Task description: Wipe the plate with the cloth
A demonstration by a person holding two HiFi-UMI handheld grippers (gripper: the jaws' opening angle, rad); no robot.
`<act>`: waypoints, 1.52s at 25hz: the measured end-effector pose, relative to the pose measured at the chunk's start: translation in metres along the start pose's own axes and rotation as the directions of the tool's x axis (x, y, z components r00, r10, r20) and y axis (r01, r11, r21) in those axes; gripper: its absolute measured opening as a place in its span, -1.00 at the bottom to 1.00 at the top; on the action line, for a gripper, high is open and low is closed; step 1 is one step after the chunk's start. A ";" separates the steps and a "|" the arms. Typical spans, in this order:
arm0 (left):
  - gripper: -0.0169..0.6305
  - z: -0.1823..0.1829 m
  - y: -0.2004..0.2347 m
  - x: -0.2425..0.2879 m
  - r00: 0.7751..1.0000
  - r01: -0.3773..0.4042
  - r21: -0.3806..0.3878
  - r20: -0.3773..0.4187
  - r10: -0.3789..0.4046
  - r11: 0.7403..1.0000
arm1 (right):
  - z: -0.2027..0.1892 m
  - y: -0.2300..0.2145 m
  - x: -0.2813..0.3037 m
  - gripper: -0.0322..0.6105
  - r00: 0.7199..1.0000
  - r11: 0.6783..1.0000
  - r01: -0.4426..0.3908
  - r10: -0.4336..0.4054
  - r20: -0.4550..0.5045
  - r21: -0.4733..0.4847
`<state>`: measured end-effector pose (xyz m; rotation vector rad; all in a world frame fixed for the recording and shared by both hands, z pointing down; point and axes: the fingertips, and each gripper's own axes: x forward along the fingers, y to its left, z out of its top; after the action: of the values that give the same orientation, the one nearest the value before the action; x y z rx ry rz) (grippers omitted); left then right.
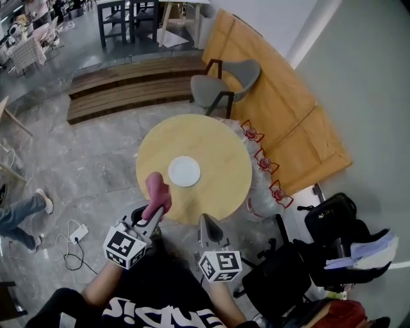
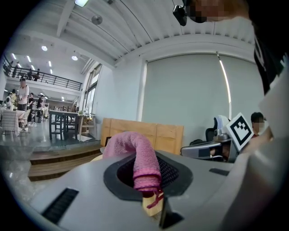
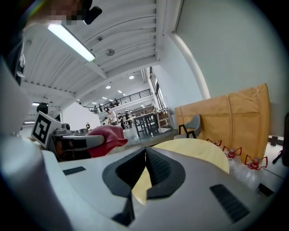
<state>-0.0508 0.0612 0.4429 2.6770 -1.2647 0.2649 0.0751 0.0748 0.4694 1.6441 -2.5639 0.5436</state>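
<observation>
Cloth in hand, plate waiting: a white plate (image 1: 184,172) sits on a round, pale-yellow counter (image 1: 218,144), a little left of its middle and toward the near side. A person stands at the counter's near edge with a tool in each hand.

The left hand-held gripper (image 1: 155,210) has its jaws clamped on a pink cloth (image 1: 157,191). The cloth rises out of the grip and curls over the counter's near-left rim, just beside the plate but apart from it. Whether it touches the surface cannot be told. The right hand-held gripper (image 1: 205,222) is fully closed with nothing between its jaws, its tip at the counter's near edge, right of the cloth.

The floor (image 1: 90,160) is grey and marble-patterned. A grey chair (image 1: 225,82) with dark legs stands at the counter's far side. Large wooden panels (image 1: 282,115) lean against the pale wall on the right, and wrapped bottles (image 1: 264,164) with red caps lie between them and the counter. Low wooden steps (image 1: 128,86) run across the far left, with dark dining tables (image 1: 128,19) beyond.

To the near right stand a black office chair (image 1: 282,282) and a black bag (image 1: 330,216). On the near left, a white power strip (image 1: 78,232) lies on the floor by a bystander's leg (image 1: 22,211). Overhead, a ribbed ceiling (image 3: 117,31) carries a strip light (image 3: 71,41), and people stand along a mezzanine railing (image 2: 45,79).
</observation>
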 end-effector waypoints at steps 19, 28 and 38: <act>-0.79 0.002 0.062 0.089 0.991 0.117 -0.008 -0.062 -0.117 0.993 | -0.005 -0.038 0.085 -0.83 0.995 0.996 0.079 -0.076 -0.058 0.034; -0.79 -0.010 0.123 0.137 0.980 0.161 -0.050 -0.111 -0.165 0.986 | -0.019 -0.072 0.154 -0.83 0.981 0.991 0.126 -0.120 -0.155 0.033; -0.79 -0.047 0.162 0.176 0.943 0.228 -0.066 -0.235 -0.237 0.971 | -0.070 -0.105 0.208 -0.83 0.935 0.989 0.143 -0.122 -0.332 0.040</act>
<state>-0.0703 -0.1609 0.5417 2.6311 -0.8652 0.5097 0.0675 -0.1238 0.6100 1.5739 -2.2020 0.8189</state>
